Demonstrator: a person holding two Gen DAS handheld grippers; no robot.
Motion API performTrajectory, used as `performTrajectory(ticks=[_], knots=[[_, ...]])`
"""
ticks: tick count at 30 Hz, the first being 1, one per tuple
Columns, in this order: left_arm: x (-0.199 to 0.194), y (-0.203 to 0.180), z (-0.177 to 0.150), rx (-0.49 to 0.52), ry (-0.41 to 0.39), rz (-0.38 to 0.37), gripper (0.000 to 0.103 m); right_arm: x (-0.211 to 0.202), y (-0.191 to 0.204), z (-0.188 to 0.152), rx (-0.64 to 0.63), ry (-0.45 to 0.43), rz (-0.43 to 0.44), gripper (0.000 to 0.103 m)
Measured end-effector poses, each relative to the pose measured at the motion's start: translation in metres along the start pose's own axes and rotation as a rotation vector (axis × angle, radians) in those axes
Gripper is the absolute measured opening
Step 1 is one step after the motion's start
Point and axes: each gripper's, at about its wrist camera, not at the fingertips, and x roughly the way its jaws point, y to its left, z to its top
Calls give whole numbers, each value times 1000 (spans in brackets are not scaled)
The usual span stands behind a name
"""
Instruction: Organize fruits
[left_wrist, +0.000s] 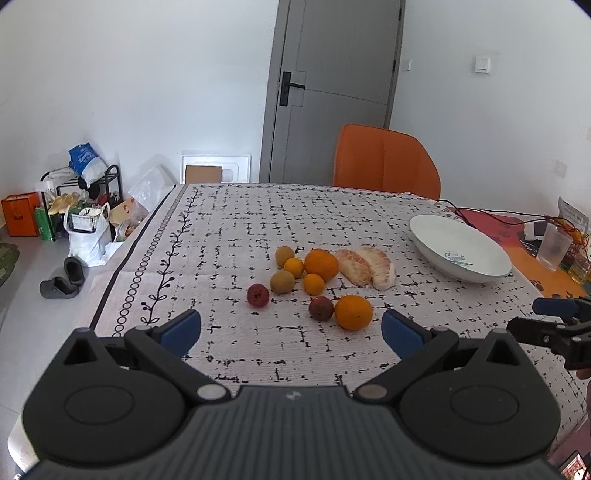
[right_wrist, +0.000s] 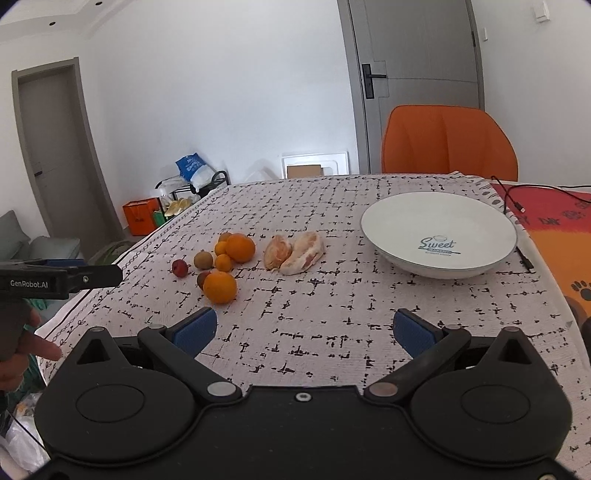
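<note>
A cluster of fruit lies mid-table: a big orange (left_wrist: 321, 264) (right_wrist: 240, 247), a nearer orange (left_wrist: 353, 312) (right_wrist: 219, 287), small oranges, brownish round fruits (left_wrist: 282, 281), a red fruit (left_wrist: 258, 294) (right_wrist: 180, 267), and two peeled pomelo pieces (left_wrist: 365, 267) (right_wrist: 295, 254). An empty white bowl (left_wrist: 439, 236) (right_wrist: 391, 221) stands to the right of them. My left gripper (left_wrist: 291, 328) is open and empty, above the cloth just short of the fruit. My right gripper (right_wrist: 304, 328) is open and empty, short of the bowl and fruit.
The table (left_wrist: 229, 229) carries a black-and-white patterned cloth. An orange chair (left_wrist: 384, 162) stands at its far side. A black cable (right_wrist: 513, 199) and a plastic cup (left_wrist: 553, 247) lie on the orange mat at right. Bags and a rack (left_wrist: 81, 206) clutter the floor at left.
</note>
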Motion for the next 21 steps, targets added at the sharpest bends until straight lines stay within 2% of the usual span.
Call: performTrajectory(ticks=[7, 18, 21], knots=[[11, 10, -1, 2, 13, -2, 103, 13, 5, 4, -21, -21, -7, 103], [30, 24, 0, 2, 15, 38, 99, 46, 15, 13, -14, -2, 83, 103], [36, 28, 0, -6, 10, 48, 94, 56, 19, 14, -22, 15, 130, 92]])
